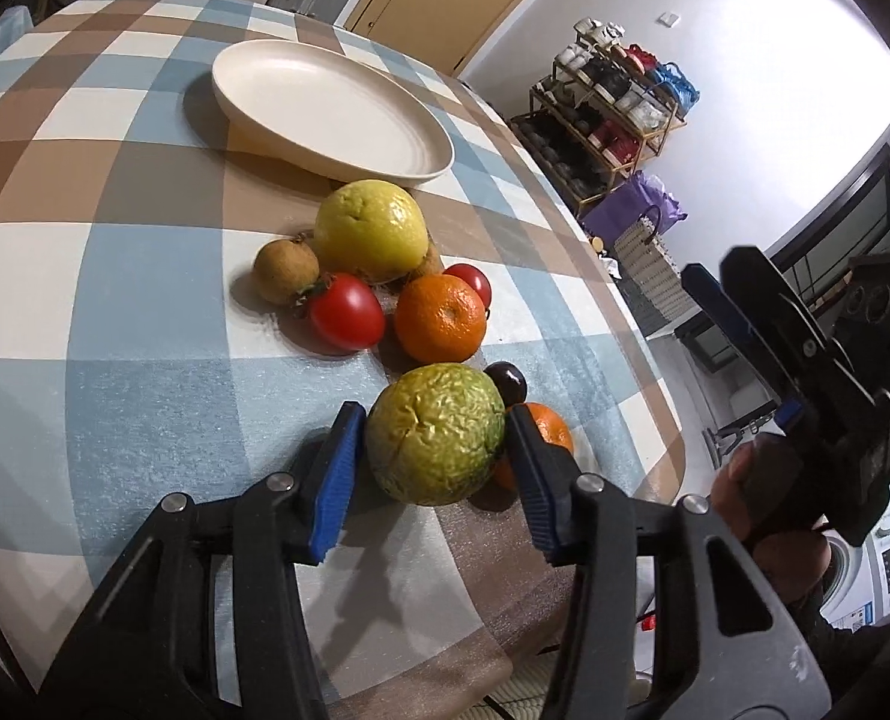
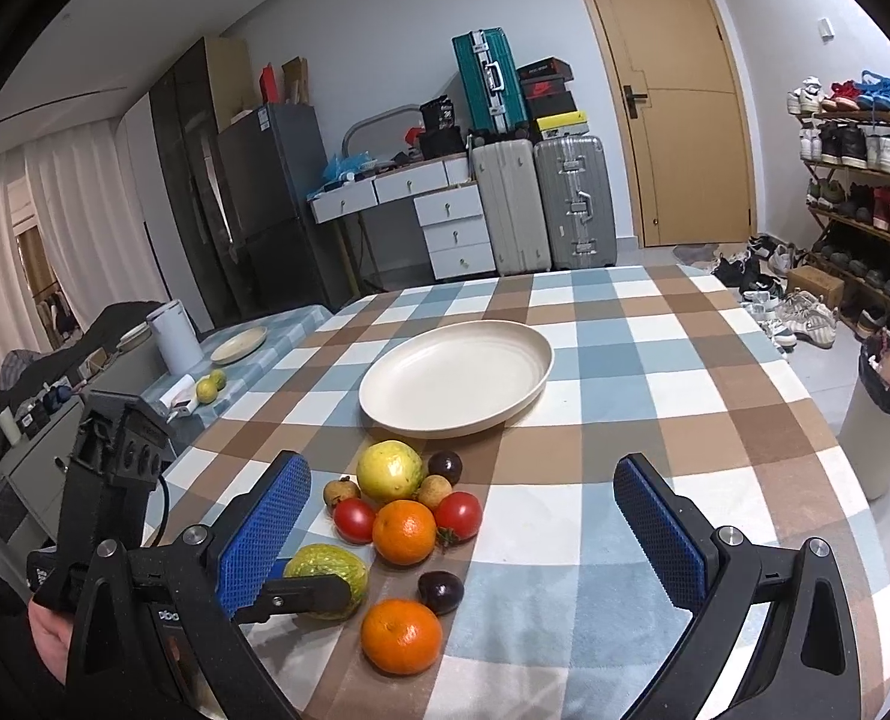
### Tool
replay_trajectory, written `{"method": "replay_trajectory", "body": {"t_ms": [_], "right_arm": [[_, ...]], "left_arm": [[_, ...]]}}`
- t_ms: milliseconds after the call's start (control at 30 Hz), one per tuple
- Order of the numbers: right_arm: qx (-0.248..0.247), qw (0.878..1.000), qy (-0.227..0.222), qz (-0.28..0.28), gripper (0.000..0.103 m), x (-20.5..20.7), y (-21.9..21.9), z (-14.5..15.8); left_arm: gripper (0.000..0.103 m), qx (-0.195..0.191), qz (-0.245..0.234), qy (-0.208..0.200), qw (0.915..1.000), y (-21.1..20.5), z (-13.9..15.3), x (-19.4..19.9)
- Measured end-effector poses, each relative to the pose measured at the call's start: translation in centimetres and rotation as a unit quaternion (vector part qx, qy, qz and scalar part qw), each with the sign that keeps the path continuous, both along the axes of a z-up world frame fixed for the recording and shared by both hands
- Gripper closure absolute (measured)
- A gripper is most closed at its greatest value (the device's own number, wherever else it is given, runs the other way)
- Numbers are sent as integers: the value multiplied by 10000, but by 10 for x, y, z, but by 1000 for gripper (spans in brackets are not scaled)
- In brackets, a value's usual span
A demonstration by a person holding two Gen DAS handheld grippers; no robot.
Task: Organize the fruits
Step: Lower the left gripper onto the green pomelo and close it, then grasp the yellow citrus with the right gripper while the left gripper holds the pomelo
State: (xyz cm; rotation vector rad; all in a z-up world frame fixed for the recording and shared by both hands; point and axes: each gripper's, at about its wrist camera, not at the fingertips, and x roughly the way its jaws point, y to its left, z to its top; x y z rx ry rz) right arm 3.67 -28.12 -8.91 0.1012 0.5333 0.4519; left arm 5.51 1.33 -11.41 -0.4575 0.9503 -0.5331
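- Left gripper: blue ribbed pads pressed on either flank of the green-yellow wrinkled fruit, which sits on the checked tablecloth near the table's close edge. Jaws clamped on it.
- Right gripper: jaws spread wide, nothing between the pads; it hangs over the near side of the table, well apart from the fruit cluster.
- Table edge: in the left wrist view the cloth falls away just right of the gripped fruit, with bare floor beyond (little margin on that side).
- Neighbours: a small orange lies just behind the right-hand finger, and a dark glossy plum is close beside the gripped fruit. Room is tight there.
- Second cluster, toward the plate: a smooth yellow round fruit, a brown rough-skinned small fruit, a shiny red tomato, a dimpled orange and a second tomato partly hidden behind it, all packed touching or nearly so.
- Plate: cream, matte, oval, shallow rimmed, nothing on it; it stands just beyond the yellow fruit.
- Open cloth: broad clear stretches left of the fruits and around the plate's far side.
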Motion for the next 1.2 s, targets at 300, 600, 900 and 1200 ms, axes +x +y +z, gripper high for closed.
{"method": "replay_trajectory", "body": {"t_ms": [300,600,900,1200], "right_arm": [[-131,9992,340,173,0,29,26,-7],[-513,9932,745,729,0,67,67,-18],[-715,9844,1257,1006,1,102,102,-49],[-914,9783,1498,1102,27,108,111,-63]], "left_arm": [[58,-333,30,45,9994,24,1,6],[58,-319,261,-97,9991,66,25,23],[58,-327,403,-73,9986,94,25,33],[58,-255,500,-14,9984,91,6,26]]}}
